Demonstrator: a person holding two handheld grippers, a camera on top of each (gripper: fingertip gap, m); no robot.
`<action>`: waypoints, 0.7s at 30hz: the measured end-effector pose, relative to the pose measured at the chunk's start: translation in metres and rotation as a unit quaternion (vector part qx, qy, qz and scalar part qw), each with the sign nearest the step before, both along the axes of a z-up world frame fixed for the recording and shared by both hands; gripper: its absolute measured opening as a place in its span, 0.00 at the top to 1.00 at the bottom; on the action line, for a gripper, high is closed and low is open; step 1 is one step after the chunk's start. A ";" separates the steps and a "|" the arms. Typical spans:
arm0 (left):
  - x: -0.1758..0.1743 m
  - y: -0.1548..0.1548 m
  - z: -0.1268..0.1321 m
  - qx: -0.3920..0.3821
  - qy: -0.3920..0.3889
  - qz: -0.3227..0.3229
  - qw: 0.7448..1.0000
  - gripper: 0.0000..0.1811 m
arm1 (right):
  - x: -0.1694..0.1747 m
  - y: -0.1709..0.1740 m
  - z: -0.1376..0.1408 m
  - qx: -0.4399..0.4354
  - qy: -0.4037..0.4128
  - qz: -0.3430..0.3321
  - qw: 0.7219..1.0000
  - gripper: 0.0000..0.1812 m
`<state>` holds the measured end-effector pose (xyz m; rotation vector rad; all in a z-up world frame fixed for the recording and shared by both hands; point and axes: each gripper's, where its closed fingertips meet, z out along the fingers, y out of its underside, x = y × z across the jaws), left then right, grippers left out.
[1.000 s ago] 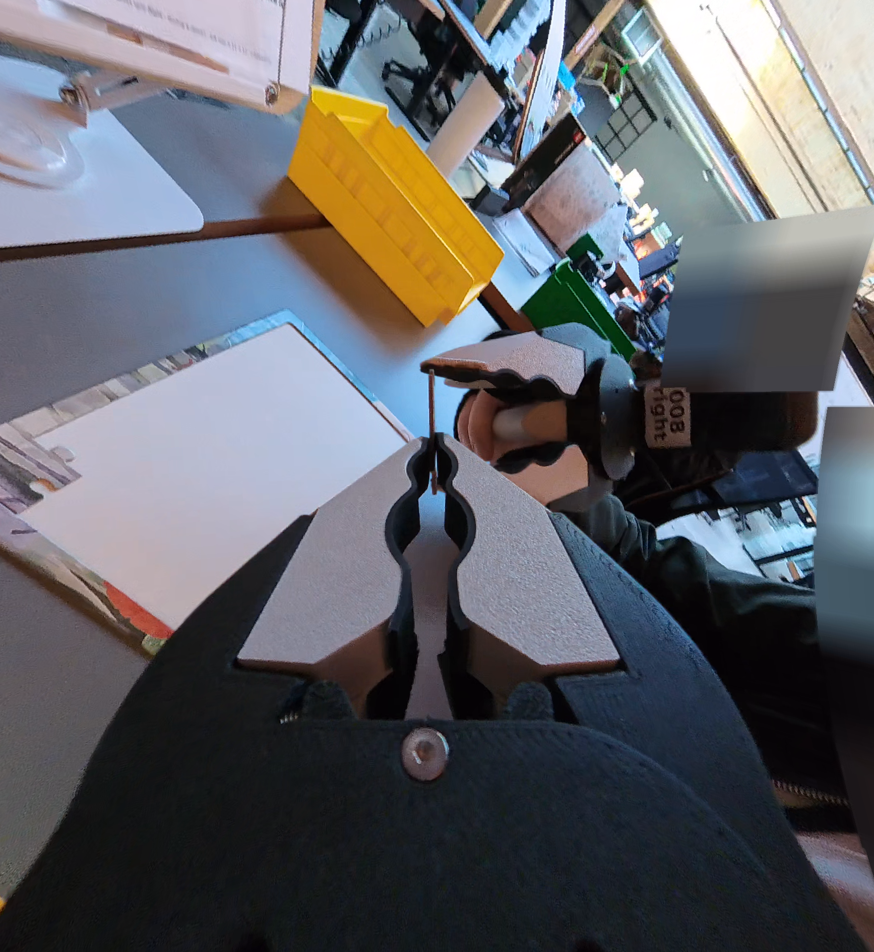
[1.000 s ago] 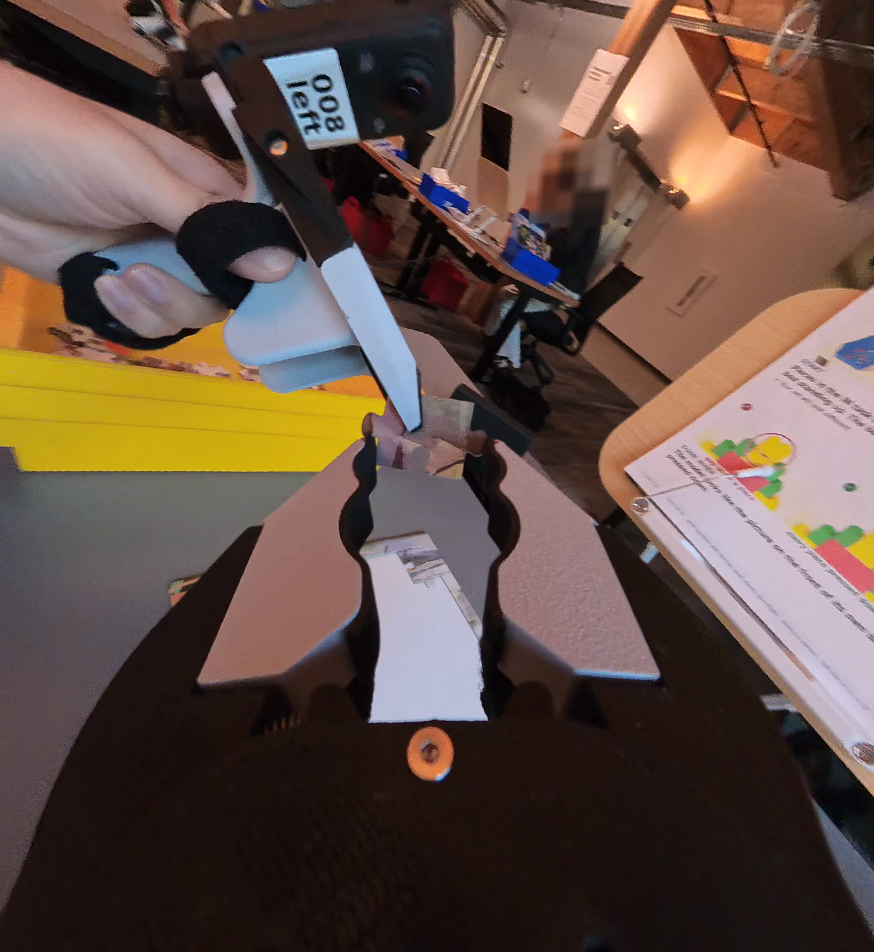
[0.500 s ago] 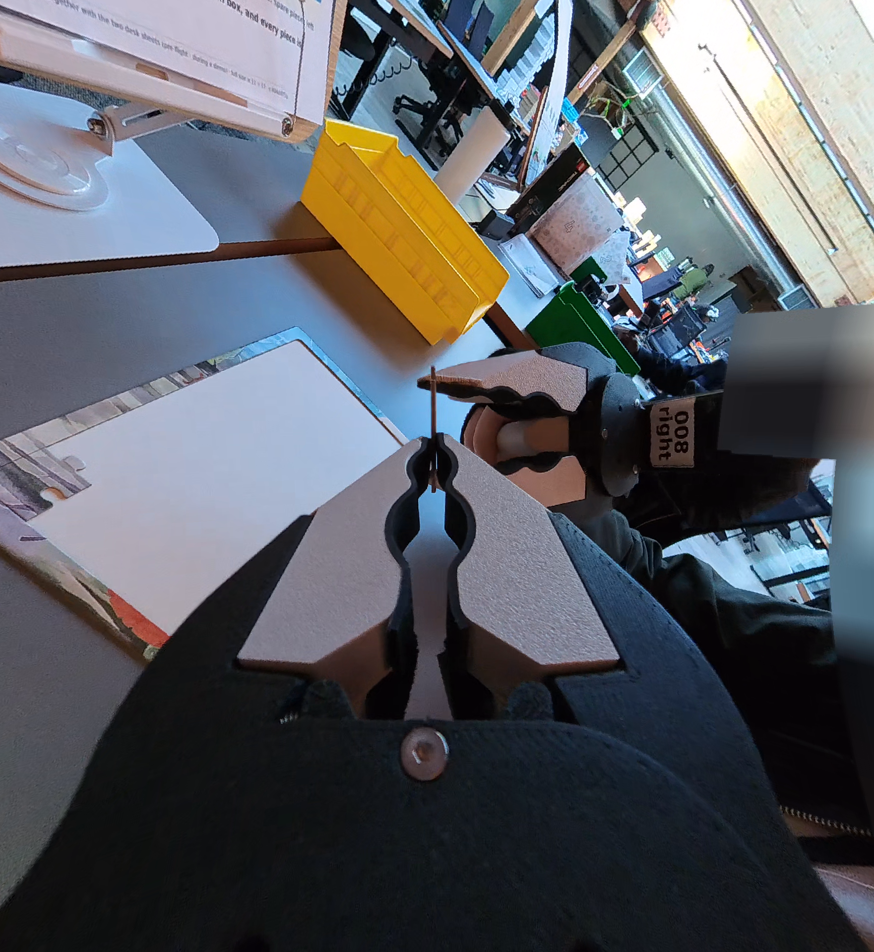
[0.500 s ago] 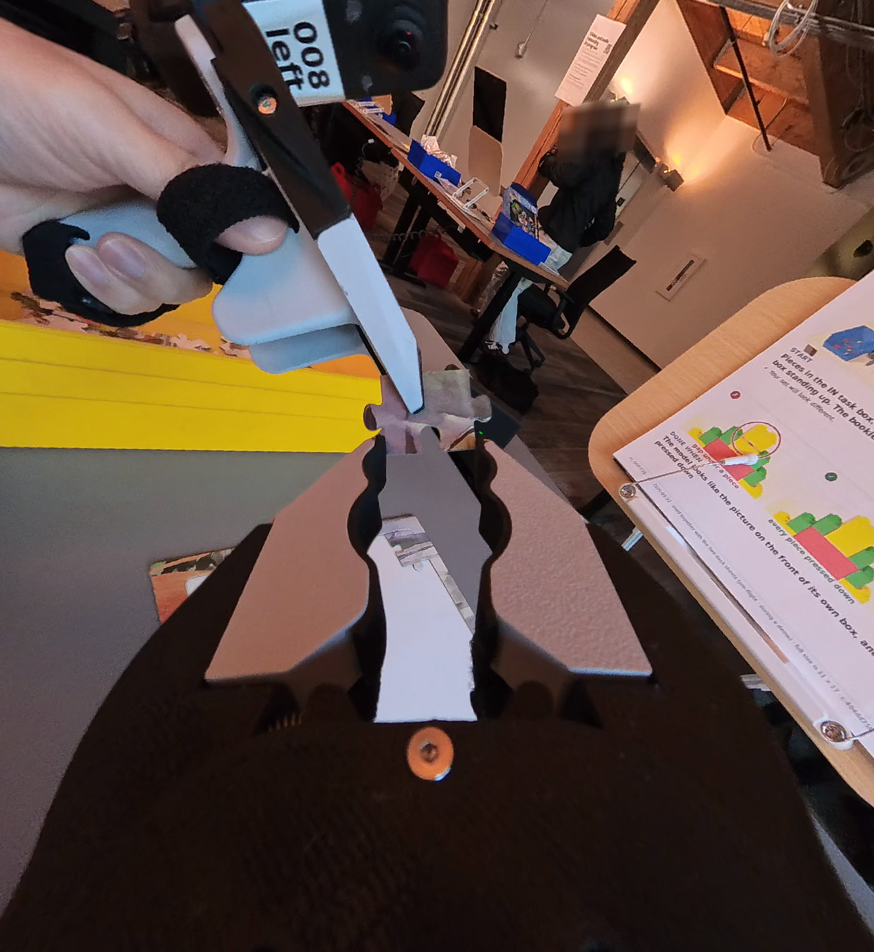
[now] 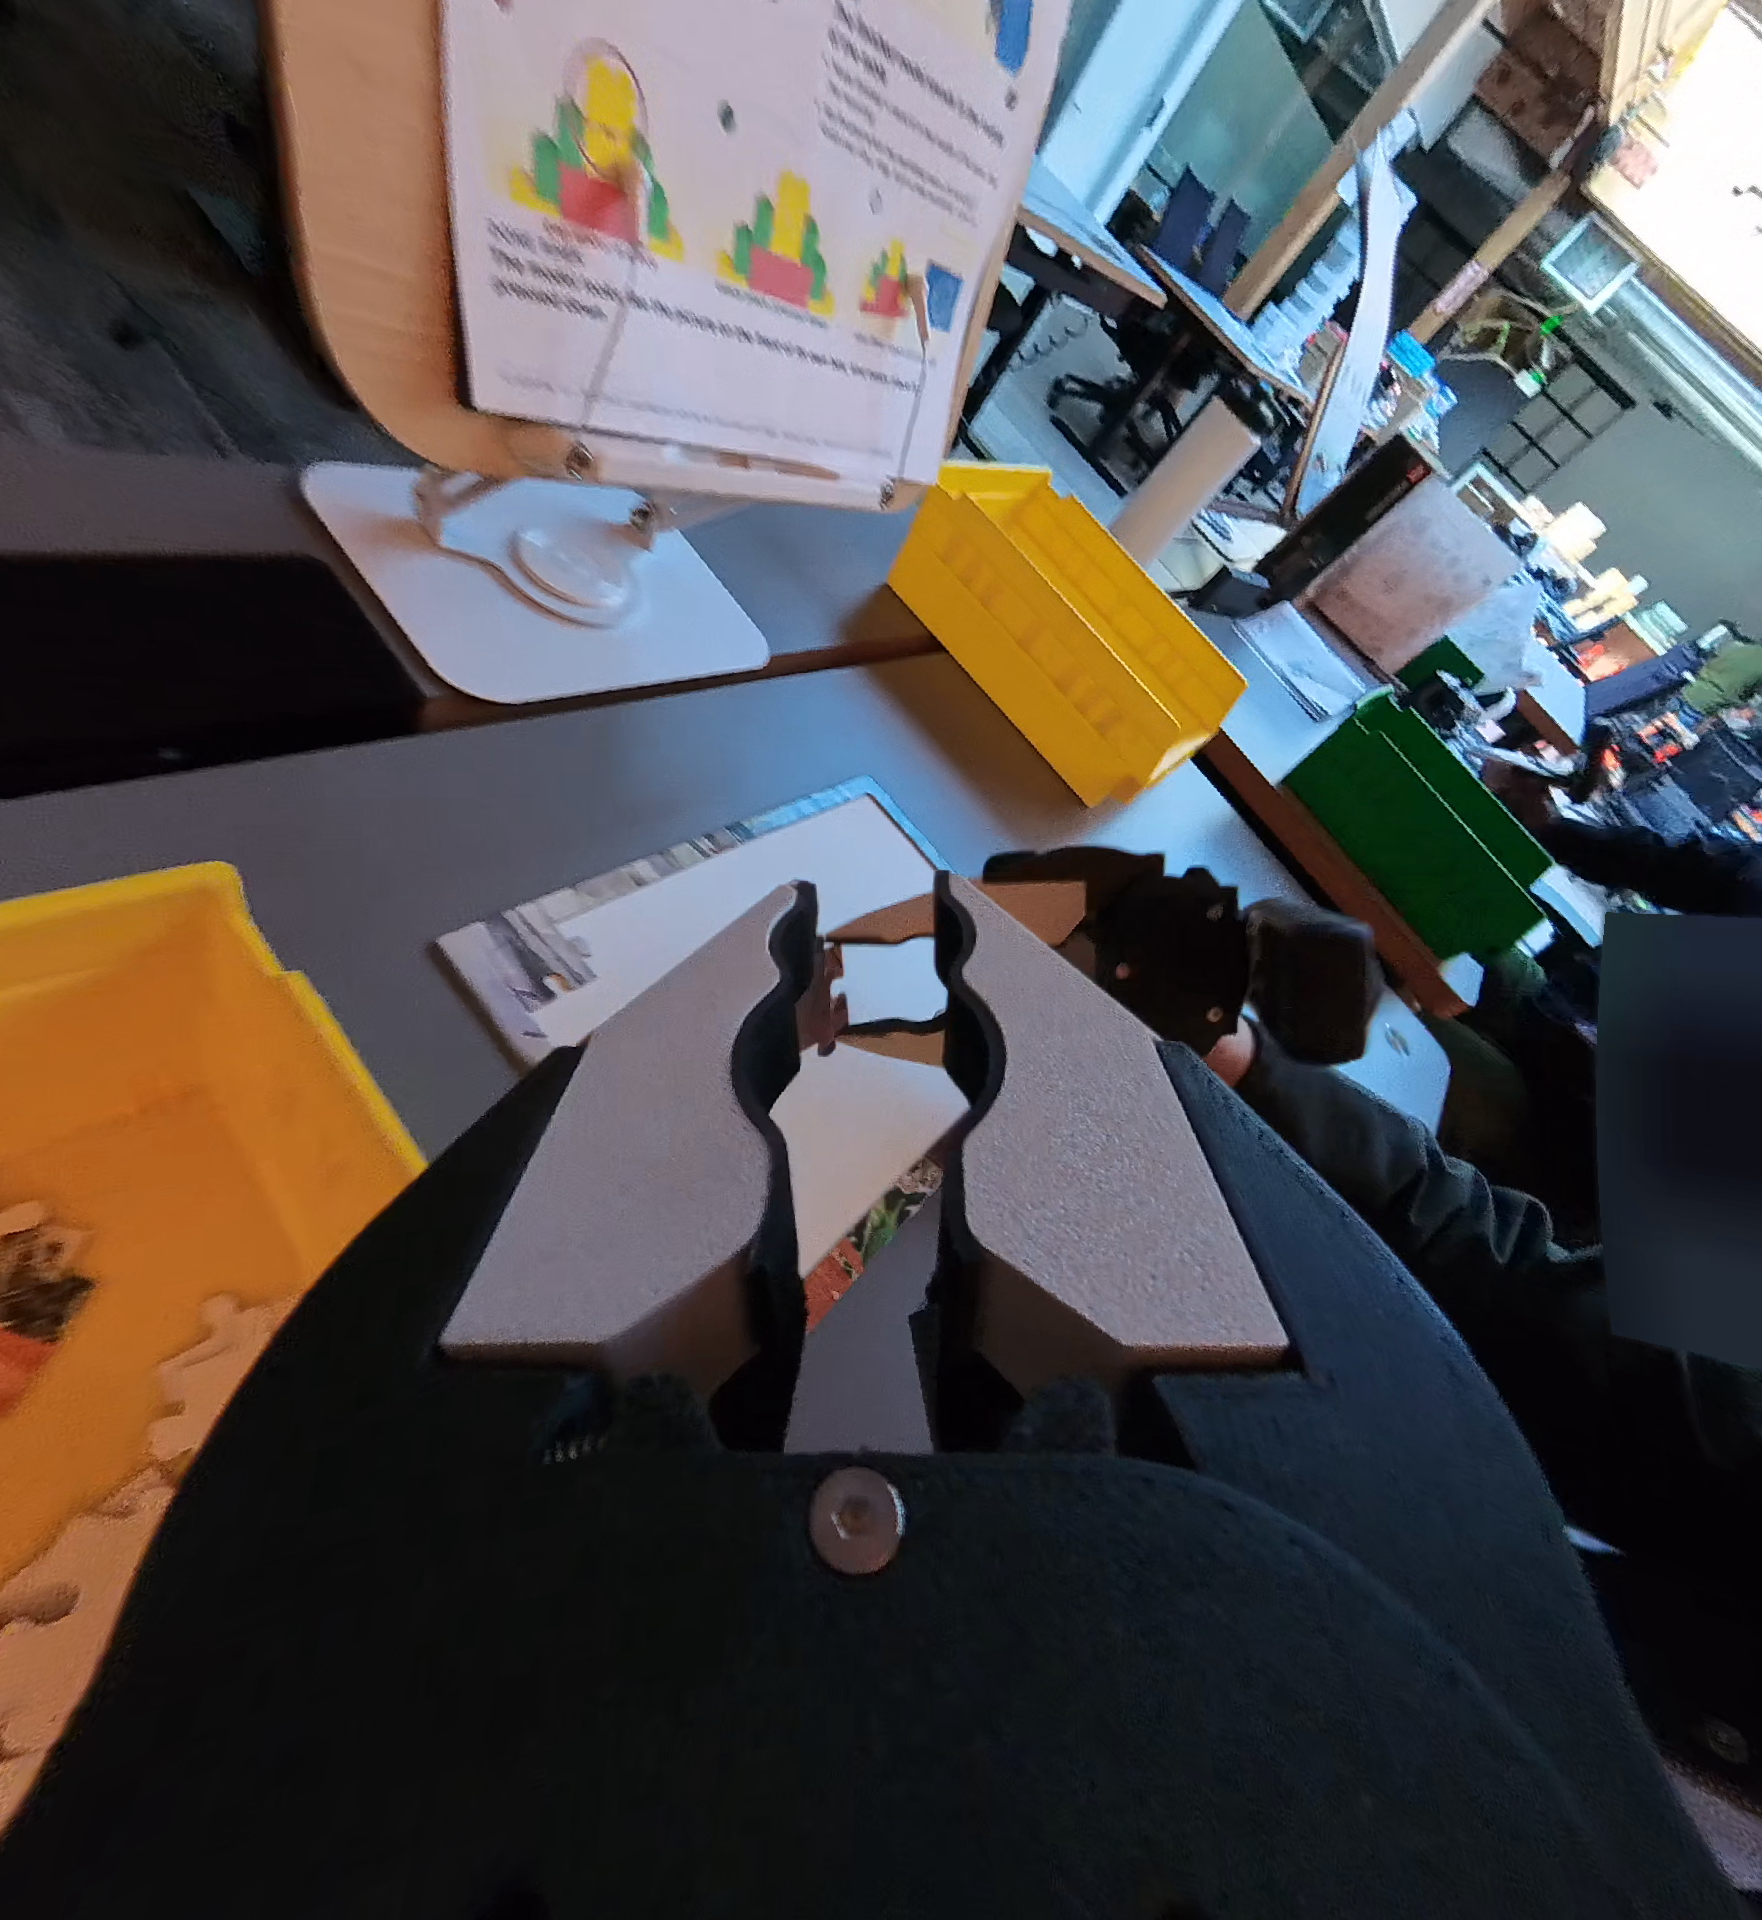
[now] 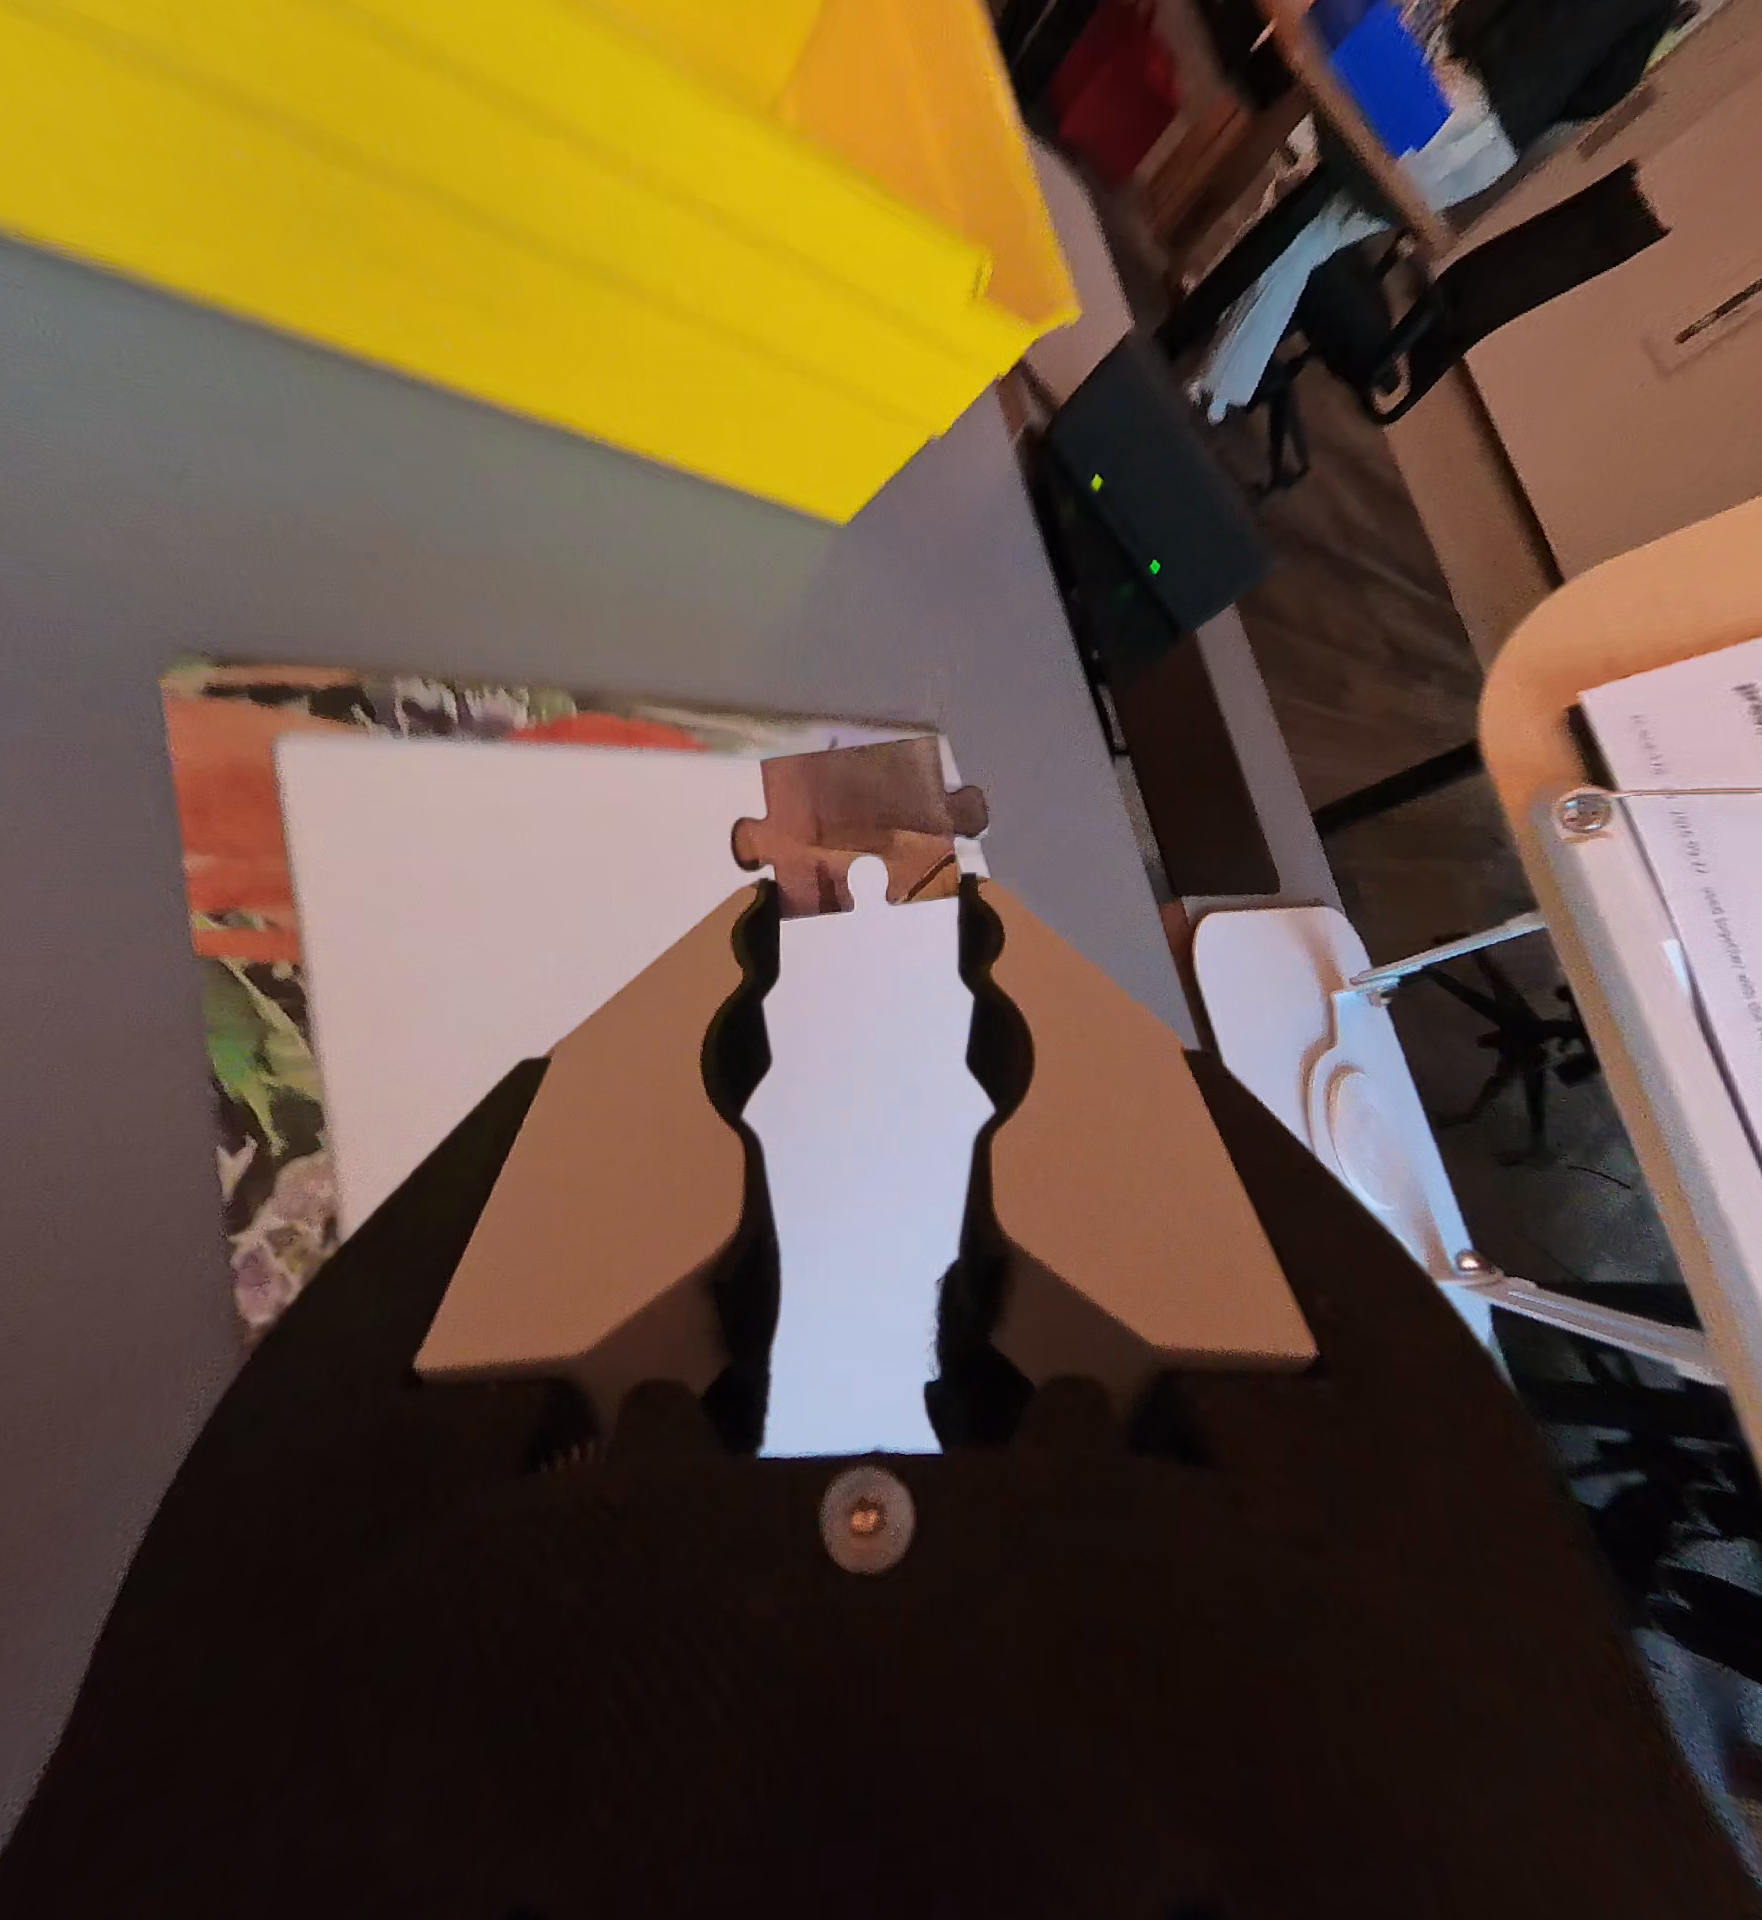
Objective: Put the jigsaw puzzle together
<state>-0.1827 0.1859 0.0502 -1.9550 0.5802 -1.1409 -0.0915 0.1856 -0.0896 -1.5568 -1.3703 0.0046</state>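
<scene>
My right gripper (image 6: 866, 891) is shut on a brownish puzzle piece (image 6: 861, 831), gripped by its two side edges at the fingertips. It holds the piece over the far right corner of the white puzzle board (image 6: 524, 935) with its printed border. My left gripper (image 5: 875, 914) is open and empty, raised above the board (image 5: 648, 956). Through its jaws I see the right gripper (image 5: 841, 982) with the piece (image 5: 823, 997) at its tips. A yellow bin (image 5: 77, 1091) at the left holds loose pieces (image 5: 4, 1351).
A second yellow bin (image 5: 1053, 644) and a green bin (image 5: 1417, 831) stand beyond the board. An instruction sheet on a wooden stand (image 5: 711, 208) with a white base (image 5: 544, 592) stands at the table's back. The table edge runs just right of the board (image 6: 1095, 727). The tips of one gripper are about 15 cm away from the tips of the other.
My left gripper was shut on the piece's flat faces. It has opened, let go and drawn back. My right gripper closed on the piece and now carries it down over the board.
</scene>
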 end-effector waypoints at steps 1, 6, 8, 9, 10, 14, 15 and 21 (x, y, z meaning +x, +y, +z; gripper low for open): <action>-0.006 0.002 0.004 0.006 -0.005 0.008 1.000 0.89 | 0.000 0.003 -0.006 0.007 -0.021 0.001 1.000 0.81; -0.024 0.003 0.017 0.010 -0.033 0.020 0.999 0.89 | -0.006 0.012 -0.021 0.022 -0.063 0.021 0.998 0.81; -0.027 0.004 0.018 0.009 -0.036 0.019 0.999 0.89 | -0.011 0.013 -0.027 0.000 -0.054 0.030 0.998 0.81; -0.027 0.003 0.018 0.008 -0.037 0.017 0.999 0.90 | -0.012 0.013 -0.029 -0.014 -0.050 0.033 0.998 0.81; -0.027 0.003 0.018 0.007 -0.038 0.014 0.999 0.90 | -0.015 0.014 -0.033 -0.032 -0.044 0.036 0.998 0.81; -0.023 -0.002 0.017 -0.001 -0.040 -0.003 0.999 0.90 | -0.026 0.017 -0.046 -0.149 -0.005 0.044 0.988 0.81; -0.022 -0.003 0.017 -0.003 -0.039 -0.007 0.999 0.90 | -0.028 0.018 -0.048 -0.177 0.007 0.044 0.983 0.81; -0.017 -0.006 0.013 -0.014 -0.039 -0.026 0.999 0.90 | -0.036 0.028 -0.059 -0.268 0.032 0.043 0.962 0.81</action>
